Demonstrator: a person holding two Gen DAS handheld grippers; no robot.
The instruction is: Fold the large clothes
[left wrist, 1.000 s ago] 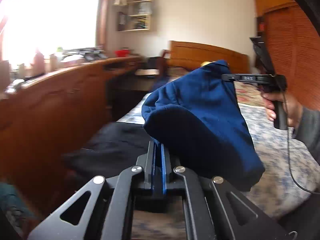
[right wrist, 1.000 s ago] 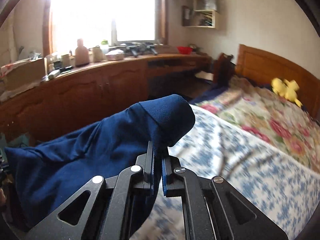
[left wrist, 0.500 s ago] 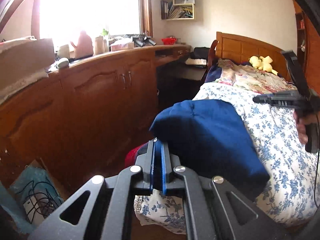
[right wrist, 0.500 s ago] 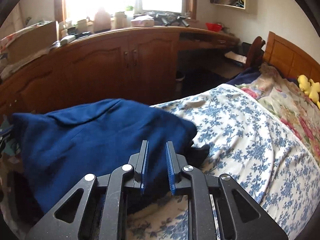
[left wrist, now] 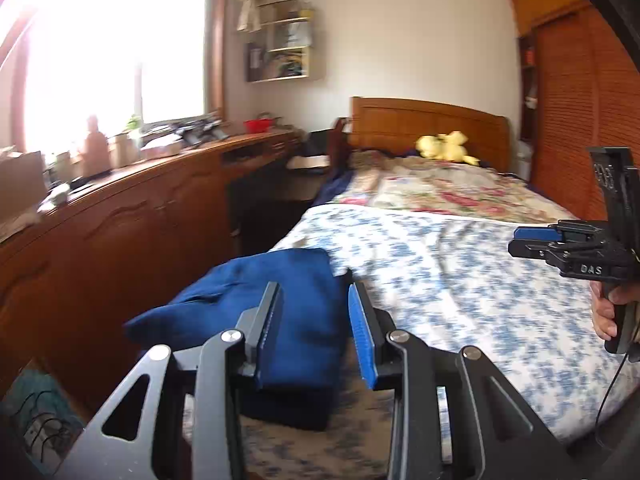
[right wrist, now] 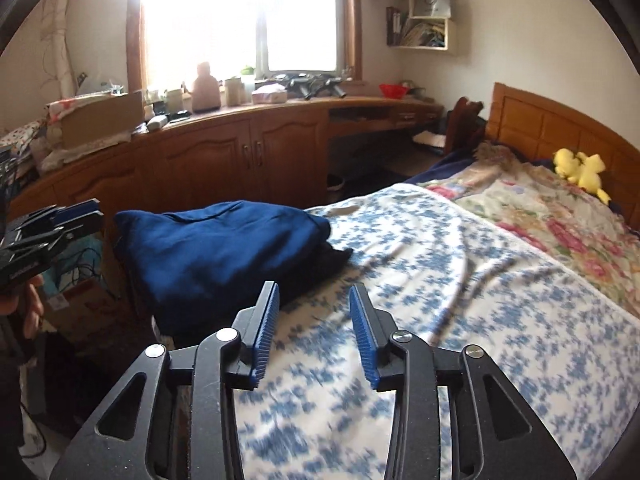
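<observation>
I have just let go. A second ago both my grippers pinched the blue garment (left wrist: pixel 260 320) in the air; now it lies folded at the near corner of the bed (left wrist: pixel 460 272), on top of a dark garment (right wrist: pixel 328 260), so this fold looks finished. My left gripper (left wrist: pixel 314 332) is opening, the cloth showing between its jaws at lower centre but not pressed. My right gripper (right wrist: pixel 314 332) is opening over bare sheet, nothing between its jaws, the garment up and to the left.
</observation>
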